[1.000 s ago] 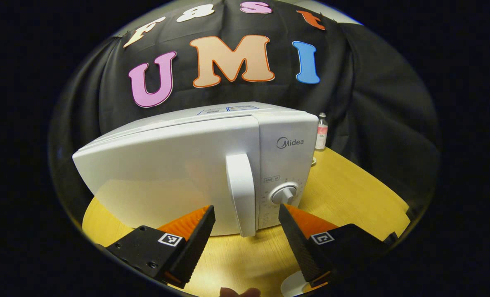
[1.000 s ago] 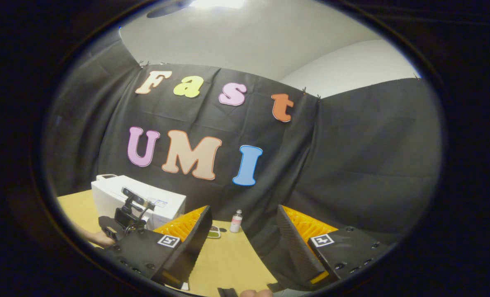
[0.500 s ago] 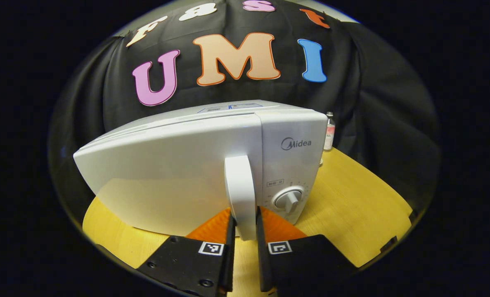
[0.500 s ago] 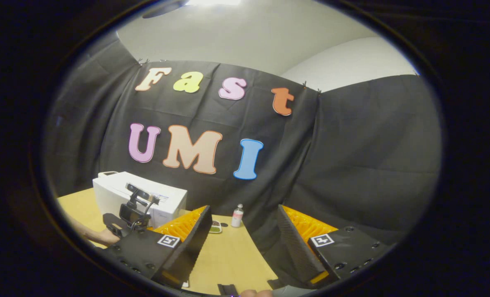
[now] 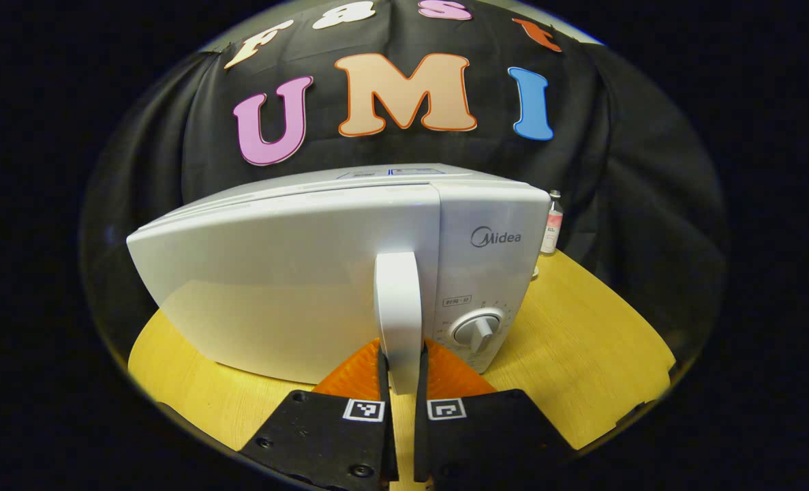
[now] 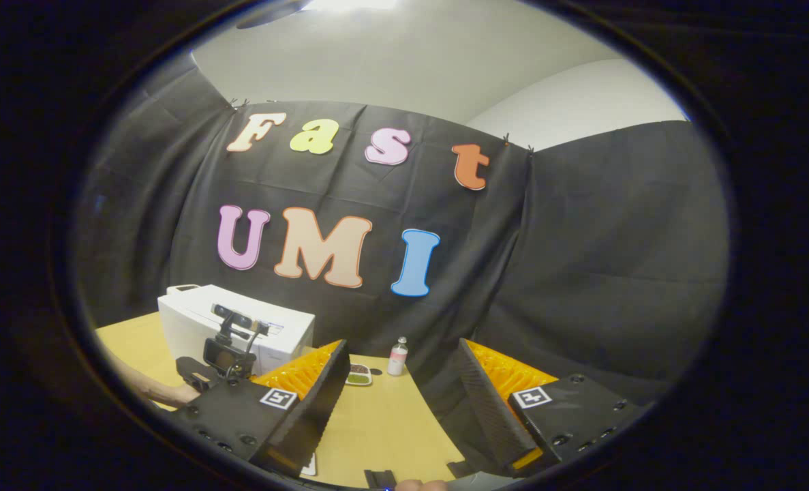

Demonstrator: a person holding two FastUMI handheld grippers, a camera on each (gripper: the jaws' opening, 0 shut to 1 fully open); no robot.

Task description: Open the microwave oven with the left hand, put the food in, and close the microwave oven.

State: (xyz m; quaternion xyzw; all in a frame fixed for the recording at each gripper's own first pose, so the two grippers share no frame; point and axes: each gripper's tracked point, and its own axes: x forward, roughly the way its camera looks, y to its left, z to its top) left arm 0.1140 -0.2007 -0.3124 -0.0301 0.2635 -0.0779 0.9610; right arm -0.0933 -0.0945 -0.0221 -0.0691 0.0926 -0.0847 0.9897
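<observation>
I have the left gripper [image 5: 399, 382] clamped on the lower end of the handle [image 5: 398, 310], low centre of the left gripper view, both fingers pressed against its sides. The microwave [image 5: 295, 273] fills the middle of that frame and its door looks shut; I see no gap at the seam beside the dial [image 5: 476, 329].

My main worry is the grip sitting so near the handle's bottom tip. If I pull straight back instead of along the door's arc, the fingers could slide off the end. The oven stands loose on the table [image 5: 581, 354], so a hard tug may drag the whole body toward me instead of releasing the latch.

The right gripper [image 6: 404, 402] hangs with fingers wide apart, holding nothing, at the bottom of the right gripper view. The food [image 6: 358, 374] seems to be the small dish just beyond its left finger, though it is too small to be sure, with a bottle [image 6: 397, 356] just beside it. A wide door swing could crowd that corner.
</observation>
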